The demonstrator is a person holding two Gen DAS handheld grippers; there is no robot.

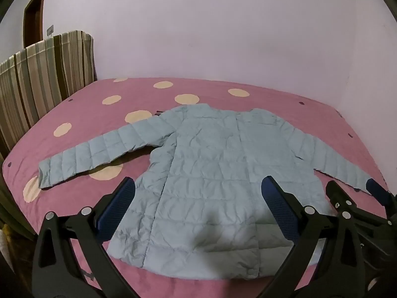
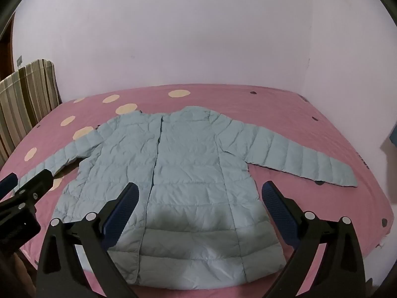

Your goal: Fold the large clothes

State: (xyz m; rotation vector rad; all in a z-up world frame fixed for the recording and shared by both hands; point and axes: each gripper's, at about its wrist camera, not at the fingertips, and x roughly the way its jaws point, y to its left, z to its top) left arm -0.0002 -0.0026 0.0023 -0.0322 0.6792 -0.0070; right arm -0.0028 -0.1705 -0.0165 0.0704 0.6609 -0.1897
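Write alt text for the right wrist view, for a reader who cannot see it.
A pale blue quilted jacket lies flat, sleeves spread, on a pink bedspread with cream dots. The open right gripper hovers above its lower half, holding nothing. The left gripper shows at the left edge, by one sleeve's cuff.

— What was hidden of the jacket [image 1: 211,173]?
— Its hem corners were covered by the black fingers [image 1: 280,211].
— And the bed [image 2: 285,114]?
— Its near edge was cut off by the frame.
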